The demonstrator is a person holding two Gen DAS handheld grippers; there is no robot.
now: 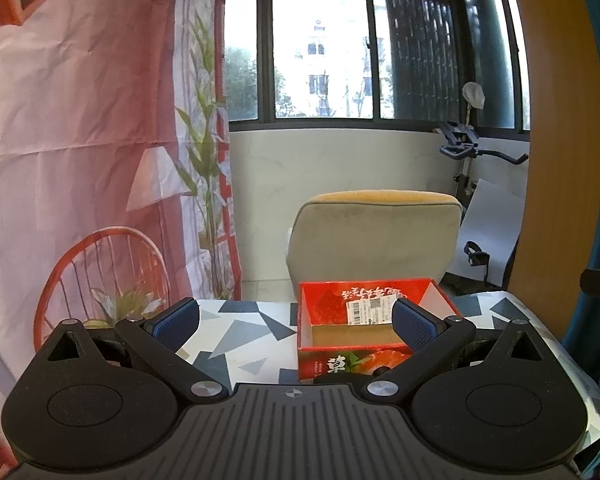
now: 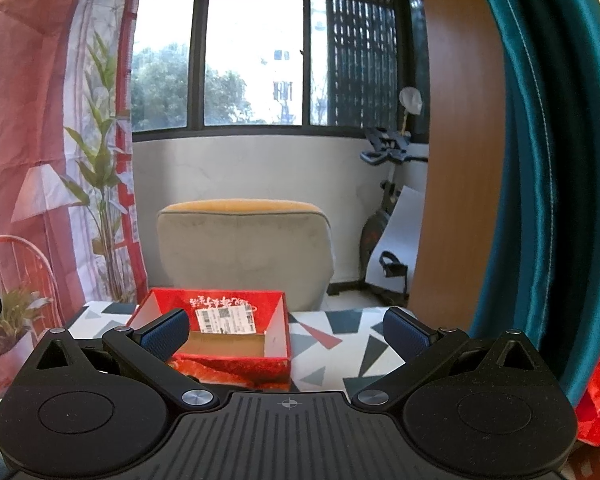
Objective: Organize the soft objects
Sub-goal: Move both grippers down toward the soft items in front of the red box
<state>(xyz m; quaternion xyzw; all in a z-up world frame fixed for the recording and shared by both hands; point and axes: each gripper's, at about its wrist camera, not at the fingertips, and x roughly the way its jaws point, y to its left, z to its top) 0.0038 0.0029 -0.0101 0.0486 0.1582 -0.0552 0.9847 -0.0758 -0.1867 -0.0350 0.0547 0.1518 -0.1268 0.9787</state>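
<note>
Daylit window (image 1: pixel 320 48) behind beige armchair (image 1: pixel 374 236)

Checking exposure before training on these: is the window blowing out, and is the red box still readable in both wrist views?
Left wrist: window panes overexposed, building washed out; red box evenly lit, label sharp; fisheye bends the frame edges. Right wrist: window also blown out; red box clear, slightly softer; teal curtain bowed by distortion.
</note>
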